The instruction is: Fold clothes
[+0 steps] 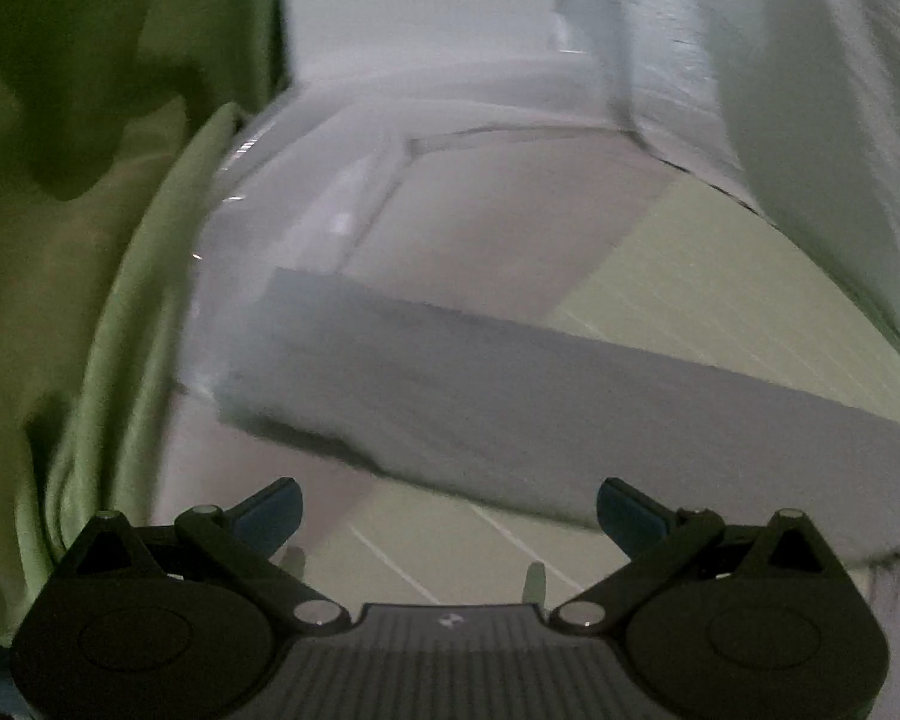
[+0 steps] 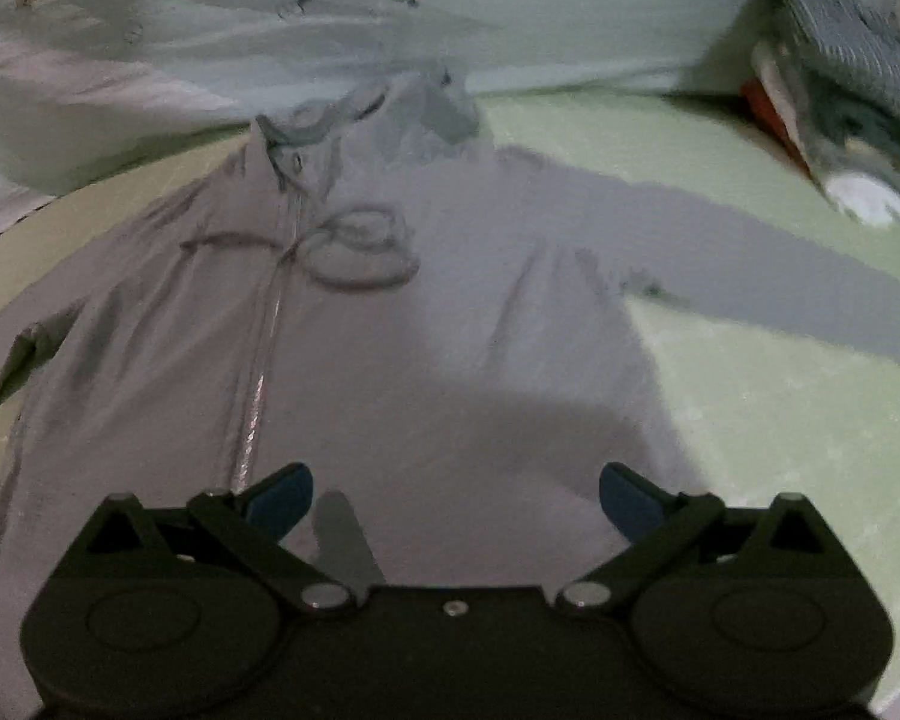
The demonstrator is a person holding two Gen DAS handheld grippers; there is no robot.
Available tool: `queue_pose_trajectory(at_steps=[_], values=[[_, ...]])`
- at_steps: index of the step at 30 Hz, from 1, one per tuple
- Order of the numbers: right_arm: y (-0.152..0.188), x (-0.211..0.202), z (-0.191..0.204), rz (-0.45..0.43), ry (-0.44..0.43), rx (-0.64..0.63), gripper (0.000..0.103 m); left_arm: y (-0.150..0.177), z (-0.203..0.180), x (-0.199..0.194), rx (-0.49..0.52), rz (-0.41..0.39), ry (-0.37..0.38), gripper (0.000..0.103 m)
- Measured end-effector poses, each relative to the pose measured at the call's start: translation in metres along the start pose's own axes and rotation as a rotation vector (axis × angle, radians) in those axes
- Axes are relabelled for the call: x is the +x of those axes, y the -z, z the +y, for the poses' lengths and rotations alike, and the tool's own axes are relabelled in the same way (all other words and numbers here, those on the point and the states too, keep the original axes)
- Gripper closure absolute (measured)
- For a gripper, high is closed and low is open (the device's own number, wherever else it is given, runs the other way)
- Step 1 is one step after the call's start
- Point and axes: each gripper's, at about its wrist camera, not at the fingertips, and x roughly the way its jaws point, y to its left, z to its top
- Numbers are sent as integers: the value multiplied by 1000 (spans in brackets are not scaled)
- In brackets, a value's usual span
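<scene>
Grey jacket [image 2: 426,324], pale green, seemingly bed, sheet [image 2: 750,420]

Pale green bed surface [image 2: 750,420] under dim light, bordered by a pale carrot-print sheet [image 2: 330,18]; green fabric [image 1: 60,180] hangs at left, and stacked folded textiles [image 2: 840,90] sit at right.

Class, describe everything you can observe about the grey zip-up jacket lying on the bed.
The grey jacket lies spread flat, front up, on a pale green sheet. It looks like thin, soft, slightly wrinkled fabric. A shiny zip runs down the front, closed as far as shows. A drawcord loops near the collar. One sleeve stretches out sideways. Neither open gripper touches it.
</scene>
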Motion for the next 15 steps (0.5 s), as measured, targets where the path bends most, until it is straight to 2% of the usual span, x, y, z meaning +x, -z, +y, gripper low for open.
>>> queue_pose_trajectory(at_steps=[5,15], values=[[7,1,11,24,57,44,0,-21,22,17,-13,-4,-8,0],[4,6,17,41,92,73,0,-45,39,59,-47,15,-40,0]])
